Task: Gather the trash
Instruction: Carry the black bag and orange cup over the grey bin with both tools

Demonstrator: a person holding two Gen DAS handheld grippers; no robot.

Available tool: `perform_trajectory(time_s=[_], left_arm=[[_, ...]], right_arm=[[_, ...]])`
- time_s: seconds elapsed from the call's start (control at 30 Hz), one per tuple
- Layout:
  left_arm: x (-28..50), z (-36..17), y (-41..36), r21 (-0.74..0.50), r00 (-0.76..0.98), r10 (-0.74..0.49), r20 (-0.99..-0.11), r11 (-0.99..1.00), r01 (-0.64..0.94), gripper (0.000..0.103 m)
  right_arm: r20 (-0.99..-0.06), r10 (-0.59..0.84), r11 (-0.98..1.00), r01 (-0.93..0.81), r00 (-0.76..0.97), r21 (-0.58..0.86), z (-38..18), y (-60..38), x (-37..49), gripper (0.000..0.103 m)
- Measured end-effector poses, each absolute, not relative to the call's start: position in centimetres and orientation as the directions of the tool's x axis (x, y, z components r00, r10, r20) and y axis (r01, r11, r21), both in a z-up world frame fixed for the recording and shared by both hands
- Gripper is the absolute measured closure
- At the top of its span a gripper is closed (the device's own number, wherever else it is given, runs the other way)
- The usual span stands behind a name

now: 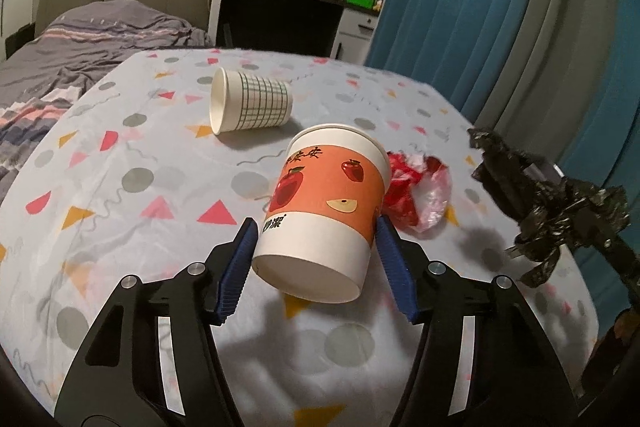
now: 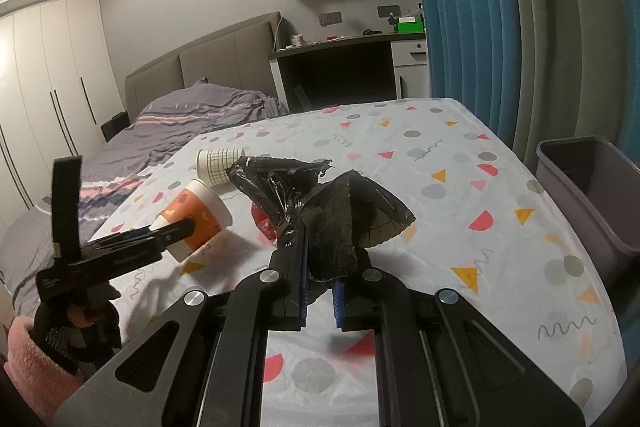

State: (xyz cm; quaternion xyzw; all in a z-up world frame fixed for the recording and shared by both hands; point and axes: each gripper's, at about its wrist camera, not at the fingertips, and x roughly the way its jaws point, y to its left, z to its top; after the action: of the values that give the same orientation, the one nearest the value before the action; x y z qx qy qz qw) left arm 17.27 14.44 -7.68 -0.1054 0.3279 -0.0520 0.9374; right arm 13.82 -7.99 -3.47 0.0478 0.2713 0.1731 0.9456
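Paper cup, orange band w/ apples, Chinese print, tilted above bench, clamped in left hand-held gripper. Right hand-held gripper clenched on black trash bag.

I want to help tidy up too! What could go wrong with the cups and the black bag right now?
1. The orange apple cup sits tilted between the left gripper pads; a light or uneven squeeze might let it slip or crush.
2. The black bag hangs crumpled and closed-looking from the shut right gripper, so a cup may miss it.
3. The checked cup lies on its side and could roll if the table cloth is bumped.
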Motion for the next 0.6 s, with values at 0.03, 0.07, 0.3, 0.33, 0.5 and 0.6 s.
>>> perform_trajectory(time_s=[0.03, 0.07, 0.3, 0.33, 0.5, 0.6], left_arm=[[16.9, -7.4, 14.4, -0.238, 0.786, -0.169, -0.595, 0.971, 0.028, 0.044], [16.5, -7.2, 14.4, -0.242, 0.792, -0.168, -0.587, 0.970, 0.026, 0.044], [13.4, -5.7, 13.3, -0.260, 0.829, -0.173, -0.532, 0.965, 0.035, 0.044], [13.0, -5.5, 13.1, -0.262, 0.833, -0.178, -0.524, 0.964, 0.040, 0.044], [11.4, -4.3, 11.7, -0.254, 0.848, -0.192, -0.494, 0.965, 0.071, 0.044], [10.8, -3.7, 10.8, -0.252, 0.853, -0.204, -0.481, 0.964, 0.089, 0.044]], right_arm=[[-0.495, 0.353, 0.935, -0.301, 0.794, 0.185, -3.4, -8.1, 13.8, 0.092], [-0.493, 0.354, 0.935, -0.301, 0.795, 0.187, -3.4, -8.2, 13.7, 0.092], [-0.475, 0.358, 0.934, -0.303, 0.804, 0.190, -2.7, -8.7, 12.6, 0.092], [-0.471, 0.359, 0.933, -0.304, 0.806, 0.191, -2.6, -8.8, 12.4, 0.092], [-0.459, 0.359, 0.933, -0.304, 0.813, 0.193, -2.1, -9.6, 11.6, 0.092], [-0.450, 0.356, 0.934, -0.299, 0.819, 0.194, -1.8, -10.3, 11.2, 0.092]])
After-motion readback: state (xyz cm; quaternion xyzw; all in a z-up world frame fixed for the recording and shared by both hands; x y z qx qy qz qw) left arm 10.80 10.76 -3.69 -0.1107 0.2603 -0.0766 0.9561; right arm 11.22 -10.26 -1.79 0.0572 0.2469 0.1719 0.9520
